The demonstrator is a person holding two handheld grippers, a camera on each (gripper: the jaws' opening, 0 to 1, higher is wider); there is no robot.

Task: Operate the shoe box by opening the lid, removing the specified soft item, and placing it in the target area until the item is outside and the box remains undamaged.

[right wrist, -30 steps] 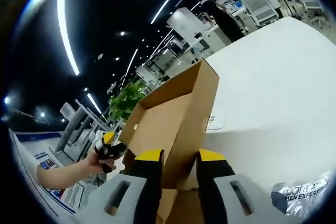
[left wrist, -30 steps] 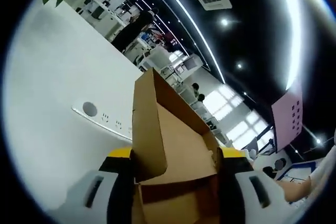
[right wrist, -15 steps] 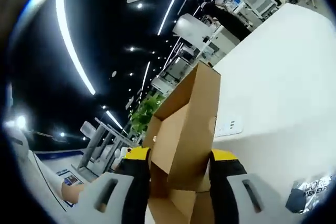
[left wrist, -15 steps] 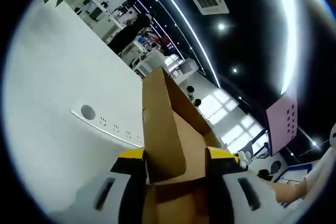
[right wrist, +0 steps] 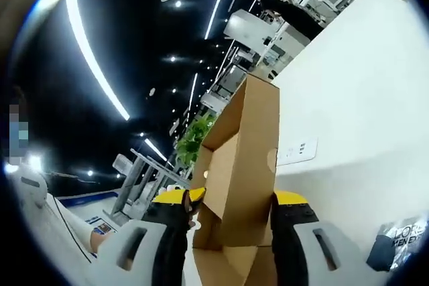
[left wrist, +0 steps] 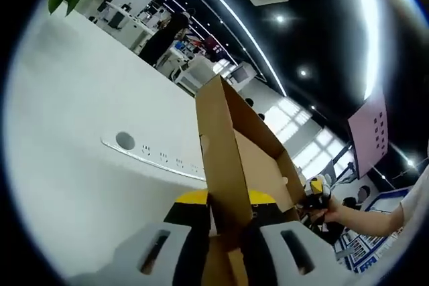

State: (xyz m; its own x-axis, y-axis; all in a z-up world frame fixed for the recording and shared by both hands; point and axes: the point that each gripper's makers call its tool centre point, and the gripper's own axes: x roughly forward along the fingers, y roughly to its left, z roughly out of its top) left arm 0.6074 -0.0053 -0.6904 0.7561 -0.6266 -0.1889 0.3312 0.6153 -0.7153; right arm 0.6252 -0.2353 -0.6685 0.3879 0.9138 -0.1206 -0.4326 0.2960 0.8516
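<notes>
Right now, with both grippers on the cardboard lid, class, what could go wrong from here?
1. The left gripper has its jaws tight on the thin wall of the lid. Squeezing or twisting could crease the cardboard.
2. The right gripper has the same lid between its wider-set jaws. If the two hands pull differently, a corner might tear.
3. The lid stands up and blocks both views, so the box's inside is hidden; reaching in blind might snag it.

Shoe box lid (left wrist: 224, 152), plain brown cardboard, with round finger holes in its side walls, raised upright and open above the box, its hollow inside visible, over white table.
</notes>
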